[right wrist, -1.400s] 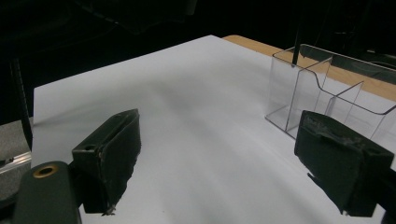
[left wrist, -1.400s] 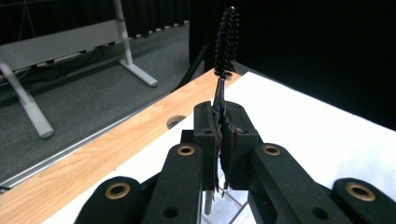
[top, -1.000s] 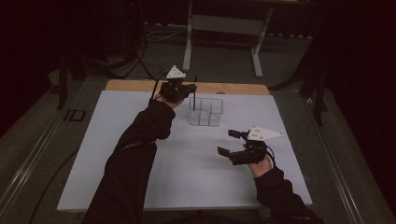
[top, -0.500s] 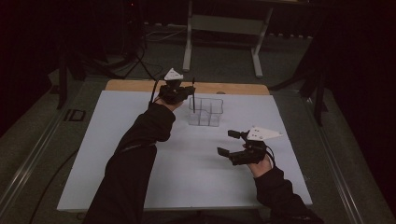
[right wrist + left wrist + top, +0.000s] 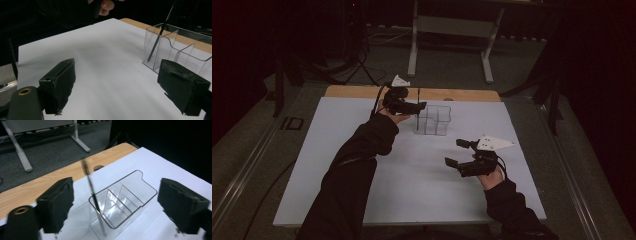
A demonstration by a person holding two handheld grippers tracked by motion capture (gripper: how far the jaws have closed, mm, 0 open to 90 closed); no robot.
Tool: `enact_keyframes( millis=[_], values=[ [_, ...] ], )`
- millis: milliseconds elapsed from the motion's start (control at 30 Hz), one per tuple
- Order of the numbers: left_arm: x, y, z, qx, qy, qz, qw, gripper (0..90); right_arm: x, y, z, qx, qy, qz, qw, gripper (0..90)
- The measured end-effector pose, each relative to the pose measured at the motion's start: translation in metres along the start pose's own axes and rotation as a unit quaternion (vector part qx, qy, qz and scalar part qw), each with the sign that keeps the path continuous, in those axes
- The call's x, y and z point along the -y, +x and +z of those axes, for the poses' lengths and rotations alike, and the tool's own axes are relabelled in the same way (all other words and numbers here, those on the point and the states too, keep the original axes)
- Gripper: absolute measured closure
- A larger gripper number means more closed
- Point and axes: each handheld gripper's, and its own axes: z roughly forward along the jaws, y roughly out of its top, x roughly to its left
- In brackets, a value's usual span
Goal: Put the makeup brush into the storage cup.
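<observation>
Brush: a thin dark brush (image 5: 93, 195) with a bristled tip is stood tilted in the end compartment of the clear organiser, its foot on the compartment floor, its bristles raised above the rim; nothing is gripping it
Organiser: a clear plastic organiser (image 5: 433, 120) with inner dividers is set on the white sheet toward the far middle of the bench; its other compartments are seen bare in the left gripper view
Left hand-held gripper: the left hand-held gripper (image 5: 408, 106) is held just beside the organiser on its left, jaws spread wide with the organiser framed between them and nothing clasped
Right hand-held gripper: the right hand-held gripper (image 5: 460, 153) is held above the sheet nearer the person, well apart from the organiser, jaws spread wide and bare
Bench: the bench (image 5: 362, 91) is covered by a white sheet (image 5: 412, 190); a strip of wood with a round hole is left showing along the far edge
Surroundings: a dark floor and the legs of a metal frame (image 5: 413, 47) are seen beyond the bench
</observation>
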Motion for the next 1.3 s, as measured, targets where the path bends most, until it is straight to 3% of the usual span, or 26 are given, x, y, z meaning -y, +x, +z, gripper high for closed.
enact_keyframes(
  millis=[100, 133, 167, 333, 533, 600, 800, 900, 1300],
  values=[
    [0.001, 0.001, -0.006, 0.005, -0.009, -0.01, 0.9999, 8.8, -0.001, 0.0, 0.0, 0.001, -0.002, 0.0, 1.0, 14.6],
    [0.002, 0.001, -0.009, 0.017, -0.01, -0.011, 0.9997, 7.1, -0.001, 0.0, 0.0, 0.0, -0.004, 0.002, 1.0, 14.6],
    [0.002, 0.002, -0.01, 0.026, -0.01, -0.007, 0.9996, 0.0, -0.001, 0.0, 0.0, 0.0, -0.003, 0.001, 1.0, 14.6],
    [0.004, -0.001, -0.023, 0.037, -0.031, 0.01, 0.9988, 0.1, -0.001, 0.002, 0.001, 0.001, -0.001, -0.001, 1.0, 14.6],
    [0.01, -0.007, -0.032, 0.039, -0.034, 0.032, 0.9981, 0.1, -0.001, 0.002, 0.002, 0.0, 0.0, -0.002, 1.0, 14.7],
    [0.012, -0.007, -0.036, 0.056, -0.039, 0.024, 0.9974, 0.1, -0.001, 0.002, 0.002, 0.001, 0.0, -0.002, 1.0, 14.6],
    [0.021, -0.013, -0.047, 0.055, -0.037, 0.043, 0.9969, 0.1, -0.001, 0.002, 0.001, 0.002, -0.001, -0.001, 1.0, 14.6],
    [0.024, -0.014, -0.055, 0.06, -0.036, 0.043, 0.9966, 0.1, 0.0, 0.002, 0.001, 0.003, -0.003, -0.001, 1.0, 14.6],
    [0.045, -0.027, -0.084, 0.102, -0.061, 0.043, 0.992, 0.2, 0.001, 0.002, -0.004, 0.008, -0.011, -0.003, 0.9999, 14.6]
  ],
)
